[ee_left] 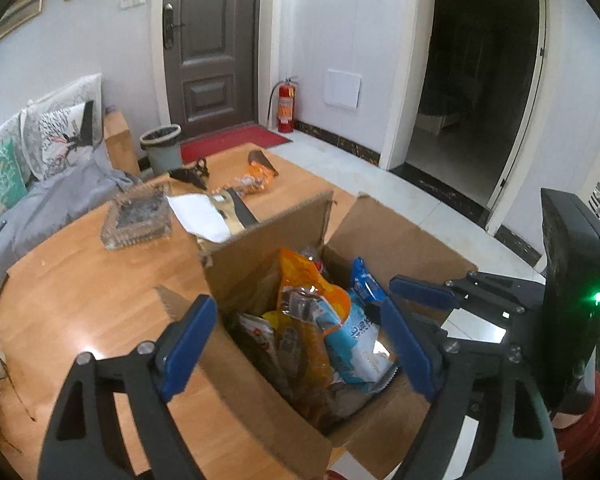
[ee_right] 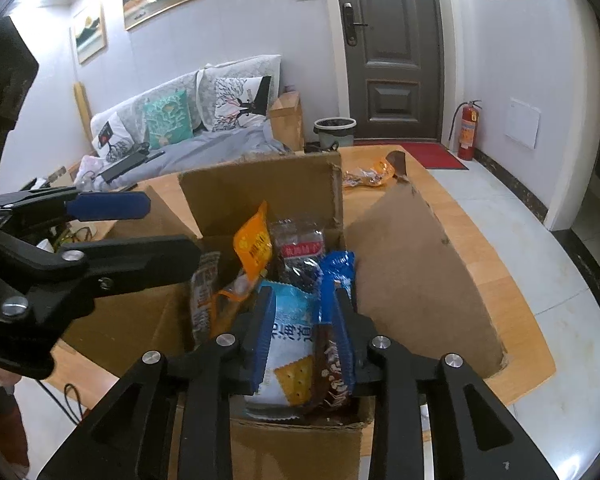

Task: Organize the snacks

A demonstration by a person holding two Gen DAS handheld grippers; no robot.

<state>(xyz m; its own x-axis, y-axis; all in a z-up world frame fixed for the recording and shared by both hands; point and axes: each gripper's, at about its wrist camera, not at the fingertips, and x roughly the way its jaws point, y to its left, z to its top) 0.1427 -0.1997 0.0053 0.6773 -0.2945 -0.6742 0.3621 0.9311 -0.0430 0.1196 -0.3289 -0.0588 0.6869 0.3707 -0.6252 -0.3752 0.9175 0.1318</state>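
Note:
An open cardboard box (ee_left: 256,264) (ee_right: 260,188) on the wooden table holds several snack packs: an orange pack (ee_left: 304,280) (ee_right: 254,246), a dark pack (ee_right: 300,252), a blue pack (ee_left: 366,280) (ee_right: 340,266), and a light-blue cracker pack (ee_left: 356,348) (ee_right: 290,344). My left gripper (ee_left: 296,344) is open above the box. My right gripper (ee_right: 302,336) reaches into the box, its blue pads closed on the cracker pack. It also shows in the left wrist view (ee_left: 404,308). The left gripper shows in the right wrist view (ee_right: 152,224).
An orange snack pack (ee_left: 256,178) (ee_right: 370,174), a glass ashtray (ee_left: 138,216), a white paper (ee_left: 200,216) and scissors (ee_left: 190,174) lie on the table (ee_left: 80,300). A sofa with cushions (ee_right: 172,120), a bin (ee_left: 162,148) and a fire extinguisher (ee_left: 286,104) stand beyond.

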